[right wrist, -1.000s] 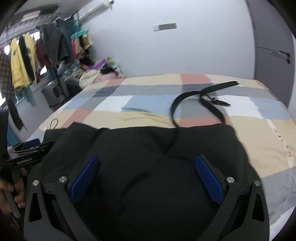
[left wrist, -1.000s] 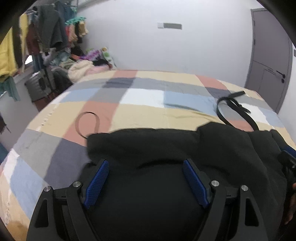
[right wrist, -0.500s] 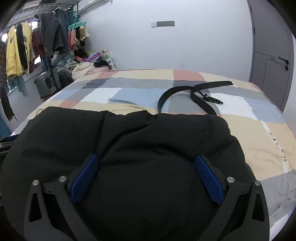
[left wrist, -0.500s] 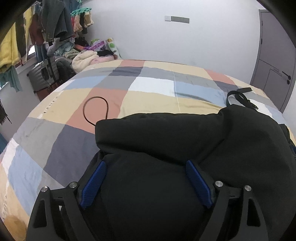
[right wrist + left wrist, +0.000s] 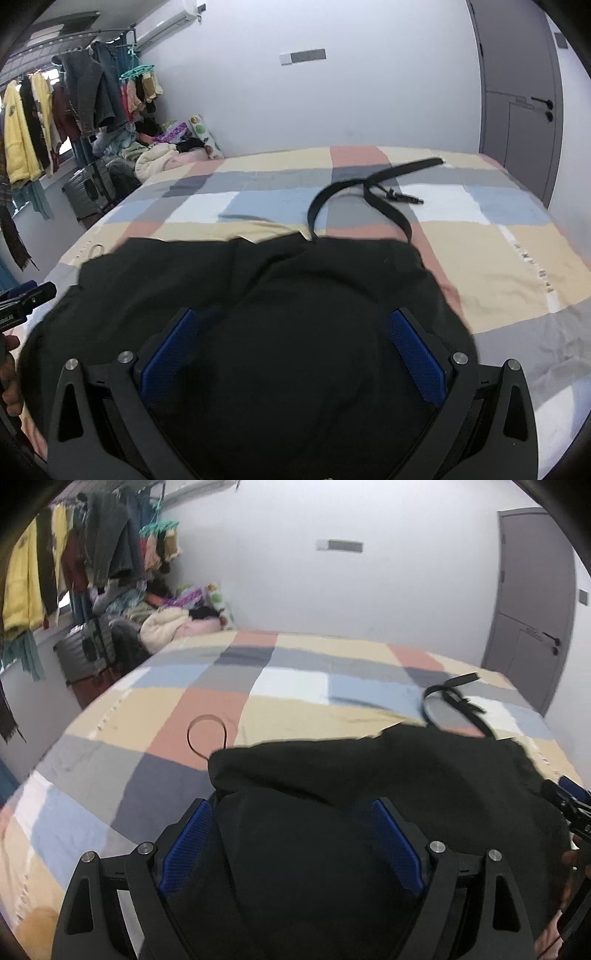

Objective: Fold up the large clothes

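A large black garment (image 5: 369, 775) lies bunched on the near part of the checked bed (image 5: 288, 686); it also fills the right wrist view (image 5: 277, 295). My left gripper (image 5: 291, 834) stands open, its blue pads on either side of a heap of the black cloth. My right gripper (image 5: 291, 343) stands open the same way over the garment's right part. The right gripper's tip shows at the right edge of the left wrist view (image 5: 569, 801), and the left one at the left edge of the right wrist view (image 5: 26, 299).
A black belt (image 5: 369, 192) lies on the bed beyond the garment, also in the left wrist view (image 5: 450, 698). A thin loop of cord (image 5: 207, 731) lies on the left. Hanging clothes (image 5: 74, 565), a suitcase (image 5: 85, 650) and a grey door (image 5: 532, 602) surround the bed.
The garment's far edge has dropped back toward me, showing more bed and belt. Both grippers stay open over the cloth, and the views have shifted slightly.
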Tool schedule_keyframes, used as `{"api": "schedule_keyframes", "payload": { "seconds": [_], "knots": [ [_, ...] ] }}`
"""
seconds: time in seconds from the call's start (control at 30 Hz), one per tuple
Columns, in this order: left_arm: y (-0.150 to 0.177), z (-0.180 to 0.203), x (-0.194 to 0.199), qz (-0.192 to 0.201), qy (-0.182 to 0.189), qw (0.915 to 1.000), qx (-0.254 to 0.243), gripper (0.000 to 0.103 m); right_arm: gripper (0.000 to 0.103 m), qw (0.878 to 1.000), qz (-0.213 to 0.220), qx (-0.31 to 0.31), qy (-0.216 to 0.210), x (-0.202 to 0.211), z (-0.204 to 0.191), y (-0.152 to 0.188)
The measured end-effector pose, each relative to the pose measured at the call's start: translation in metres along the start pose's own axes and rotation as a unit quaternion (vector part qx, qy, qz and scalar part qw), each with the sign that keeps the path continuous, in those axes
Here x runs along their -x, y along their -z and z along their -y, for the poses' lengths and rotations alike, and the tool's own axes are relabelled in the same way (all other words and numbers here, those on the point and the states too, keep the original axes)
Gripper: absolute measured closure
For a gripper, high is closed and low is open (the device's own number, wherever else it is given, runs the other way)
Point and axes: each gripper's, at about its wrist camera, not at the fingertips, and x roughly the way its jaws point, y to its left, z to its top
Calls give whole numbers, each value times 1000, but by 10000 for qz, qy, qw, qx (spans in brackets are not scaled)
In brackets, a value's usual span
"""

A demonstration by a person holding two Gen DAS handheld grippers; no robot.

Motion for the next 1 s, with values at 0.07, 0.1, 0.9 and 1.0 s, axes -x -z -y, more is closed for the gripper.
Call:
{"api": "schedule_keyframes", "payload": {
  "seconds": [0.07, 0.1, 0.9, 1.0],
  "knots": [
    [-6, 7, 30, 175, -5, 9998, -74, 11, 0, 9998, 165, 38, -59, 28, -7, -7],
    [-9, 11, 50, 302, 13, 9995, -123, 11, 0, 9997, 227, 37, -63, 41, -9, -10],
    [26, 63, 366, 1887, 196, 9817, -192, 4, 0, 9774, 1978, 435, -607, 352, -80, -12],
    [39, 62, 377, 1871, 225, 9819, -165, 4, 0, 9780, 1943, 391, -654, 363, -84, 4]
  ]
}}
